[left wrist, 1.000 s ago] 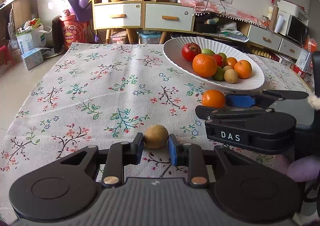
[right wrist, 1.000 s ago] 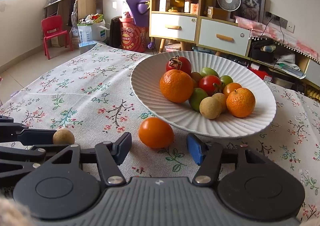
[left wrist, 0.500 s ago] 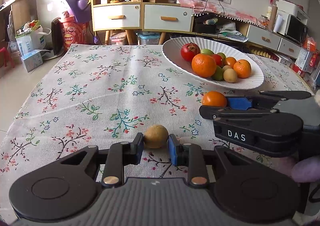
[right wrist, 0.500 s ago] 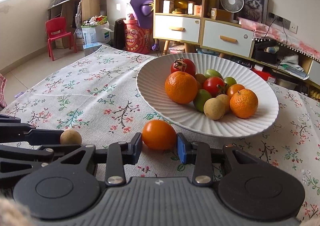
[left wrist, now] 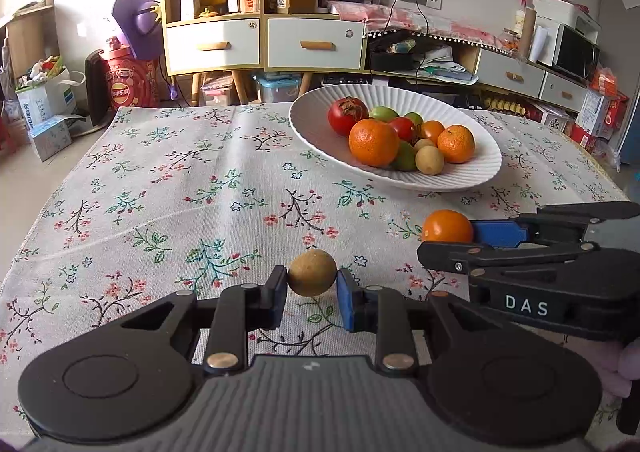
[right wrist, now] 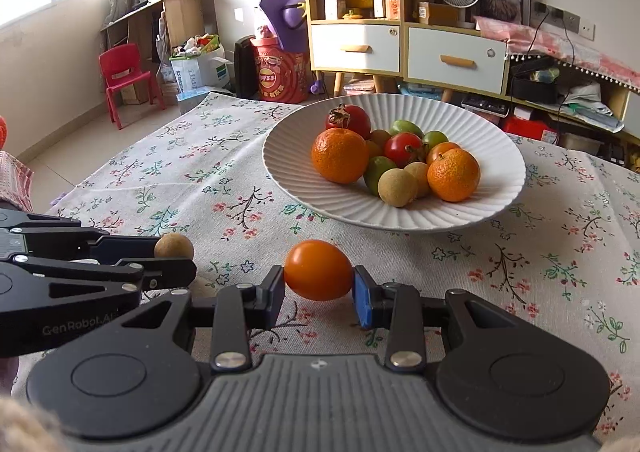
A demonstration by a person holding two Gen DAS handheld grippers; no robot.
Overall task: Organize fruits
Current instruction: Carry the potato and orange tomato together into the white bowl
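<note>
Left gripper (left wrist: 312,294) clamped on the small brown fruit (left wrist: 312,273), pads at its widest girth. Right gripper (right wrist: 319,294) clamped on the orange fruit (right wrist: 319,270), held between the pads; likely light, smooth, easily bruised: grip gently

A table with a flowery cloth and a big white plate

The table (left wrist: 168,187) is covered by a pale cloth with little flowers and twigs on it. A white ridged plate (right wrist: 496,207) sits on the cloth toward the far side – it is full of fruit. The cloth has a few soft creases – one long fold runs across the near part.
</note>
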